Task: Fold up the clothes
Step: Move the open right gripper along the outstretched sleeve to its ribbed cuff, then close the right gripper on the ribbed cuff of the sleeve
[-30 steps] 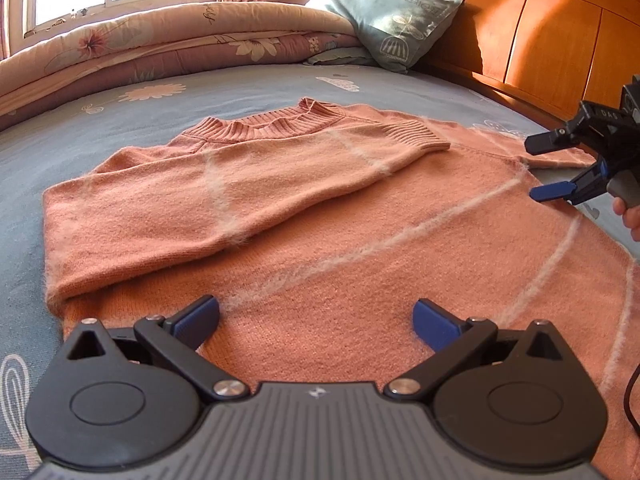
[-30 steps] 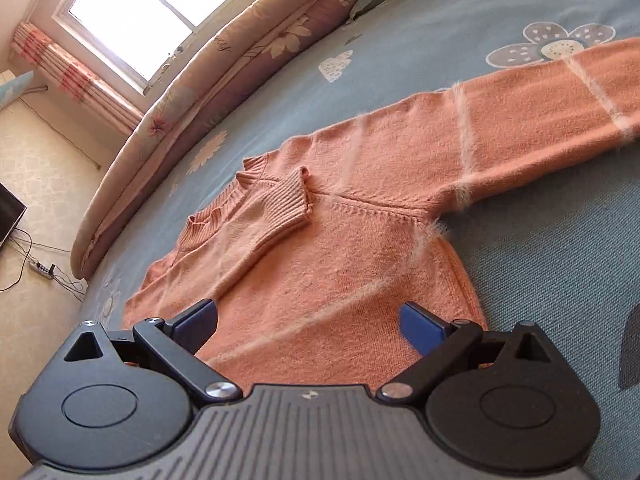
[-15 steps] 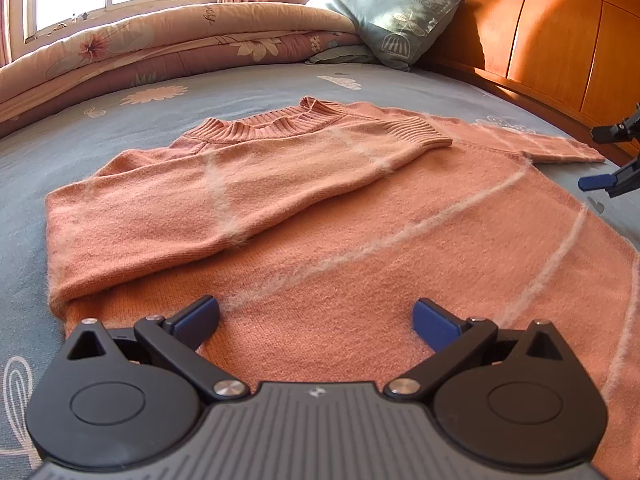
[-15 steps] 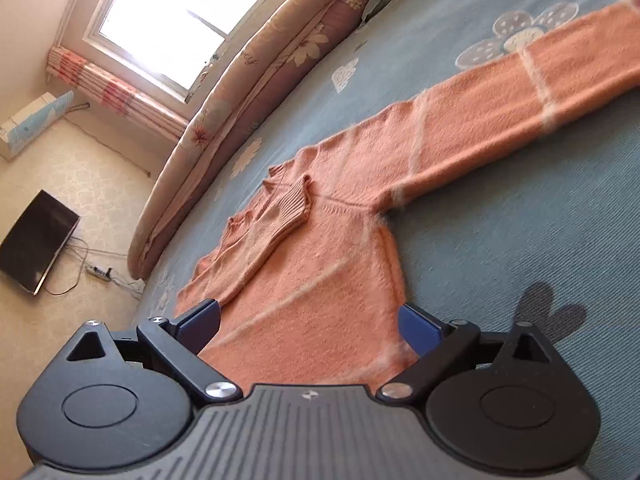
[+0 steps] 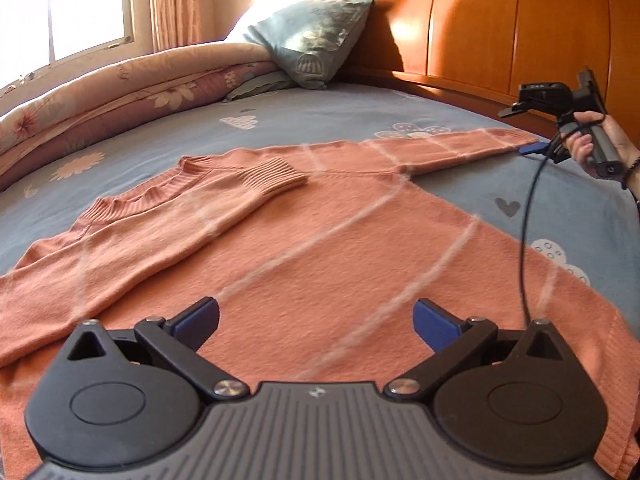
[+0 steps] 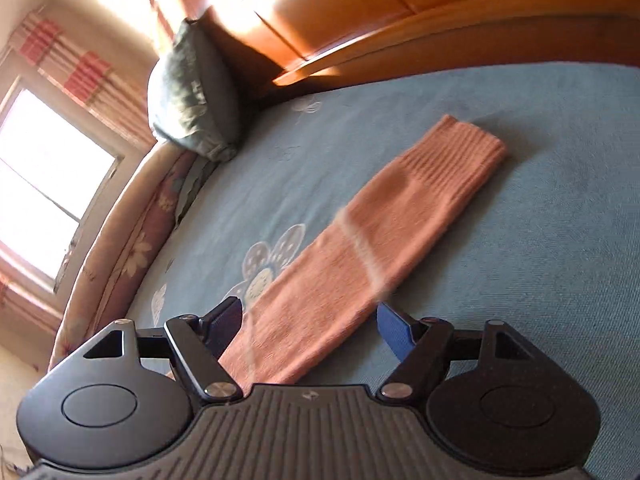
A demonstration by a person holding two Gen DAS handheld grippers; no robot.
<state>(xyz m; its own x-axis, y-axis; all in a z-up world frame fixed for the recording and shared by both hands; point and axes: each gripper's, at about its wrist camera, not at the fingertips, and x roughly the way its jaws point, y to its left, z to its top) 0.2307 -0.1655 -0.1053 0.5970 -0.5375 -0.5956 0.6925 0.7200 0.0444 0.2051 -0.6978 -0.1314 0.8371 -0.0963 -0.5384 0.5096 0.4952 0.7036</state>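
Observation:
An orange knit sweater point(image 5: 320, 248) with pale stripes lies flat on the blue bedsheet point(image 5: 340, 116). One sleeve point(image 5: 240, 200) is folded across its chest. The other sleeve point(image 5: 440, 148) stretches out toward the headboard side. My left gripper point(image 5: 316, 316) hovers open over the sweater's body with nothing between its fingers. A hand holds my right gripper point(image 5: 516, 130) at the cuff end of the outstretched sleeve. In the right wrist view that sleeve point(image 6: 380, 220) runs between the right gripper's point(image 6: 310, 322) jaws, which are closing, but the pads do not press on it.
A wooden headboard point(image 5: 480, 32) bounds the bed's far side, with a grey-green pillow point(image 5: 312, 44) against it. A rolled floral quilt point(image 5: 120, 96) lines the window side. A black cable point(image 5: 524, 240) hangs between the grippers over the sweater's right edge.
The right gripper has swept away from the sweater's body to the outstretched sleeve near its cuff, and its jaws have narrowed. The left gripper has shifted, so its view now takes in that sleeve.

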